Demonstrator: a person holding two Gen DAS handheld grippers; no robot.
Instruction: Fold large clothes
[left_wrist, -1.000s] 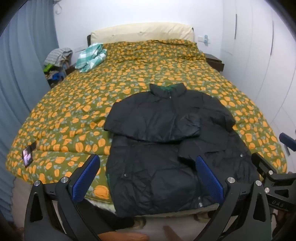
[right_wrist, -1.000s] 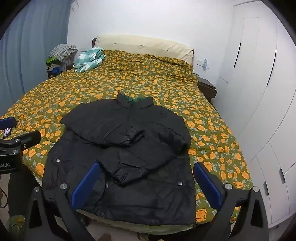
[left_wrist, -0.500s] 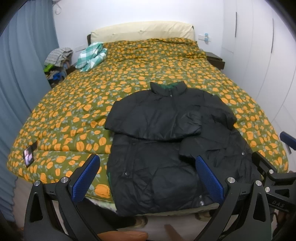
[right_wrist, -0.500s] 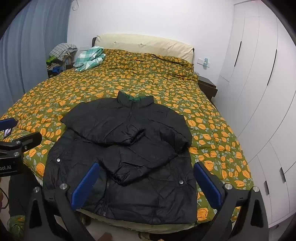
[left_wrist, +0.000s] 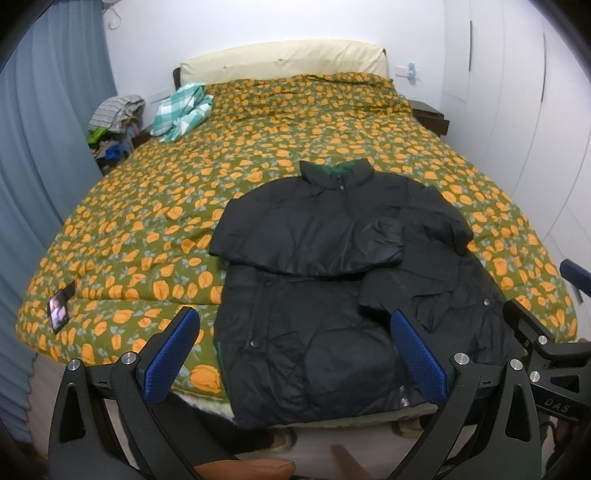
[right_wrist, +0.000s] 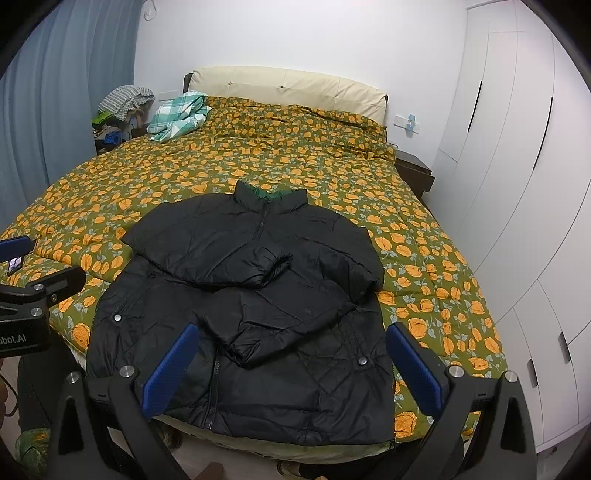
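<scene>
A black puffer jacket (left_wrist: 332, 280) lies front up at the foot of the bed, both sleeves folded across its chest, its collar toward the headboard. It also shows in the right wrist view (right_wrist: 258, 295). My left gripper (left_wrist: 295, 332) is open and empty, held above the jacket's hem near the bed's foot edge. My right gripper (right_wrist: 291, 347) is open and empty, also above the hem, to the right of the left one. Neither touches the jacket.
The bed has a green quilt with orange flowers (left_wrist: 184, 206). A green checked cloth (left_wrist: 183, 110) lies near the pillow end. A phone (left_wrist: 59, 314) lies at the quilt's left front corner. Piled clothes (left_wrist: 114, 122) and a blue curtain (left_wrist: 33, 155) are on the left; white wardrobes (right_wrist: 517, 184) on the right.
Both grippers have drawn back and risen slightly, so the jacket sits a little farther off in both views. The jacket has not moved.
</scene>
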